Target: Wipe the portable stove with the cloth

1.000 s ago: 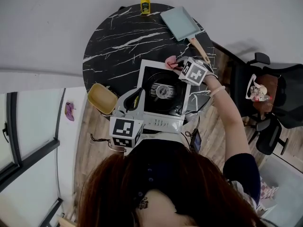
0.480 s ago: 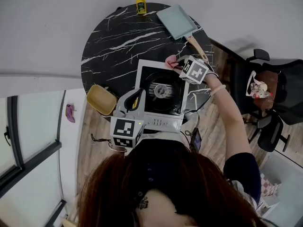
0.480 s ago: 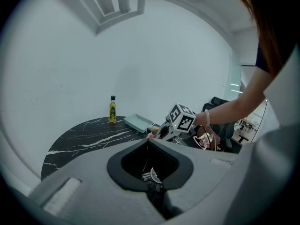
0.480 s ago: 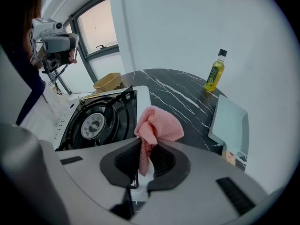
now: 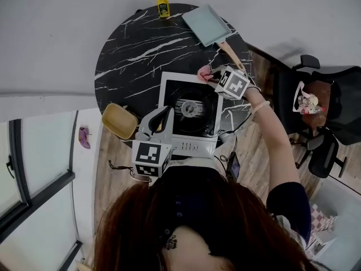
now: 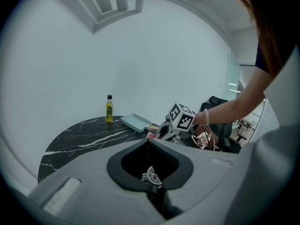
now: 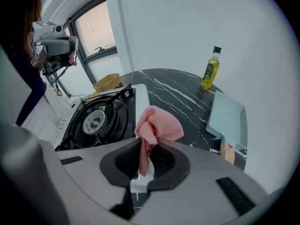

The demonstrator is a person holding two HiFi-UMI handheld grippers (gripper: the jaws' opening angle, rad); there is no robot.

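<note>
- Far left on the round black marble table (image 5: pixel 132 44): tan bowl (image 5: pixel 119 120) at the near edge, just beside the stove.
- Left gripper (image 5: pixel 165 115): jaws pressed together with nothing gripped; the left gripper view shows the tips meeting and only the burner visible below them. It sits over the stove's left side. Contact with the stove: not resolvable from the head view.
- Portable stove (image 5: pixel 189 113): white body, black top, round burner (image 5: pixel 190 107) in the middle, control panel facing the person.
- Yellow bottle (image 5: pixel 162 2): upright at the table's far edge, well apart from the stove.
- Cloth (image 7: pixel 159 123): pink, bunched, one tail pinched between the jaws of the right gripper (image 7: pixel 143 149), which is clenched on it. In the head view it lies at the stove's far right corner, just off the white rim.
- Pale blue rectangular pan (image 5: pixel 204 26): behind the cloth, its wooden handle pointing toward the right gripper.
- Far right, off the table: black office chair (image 5: pixel 324 112).
</note>
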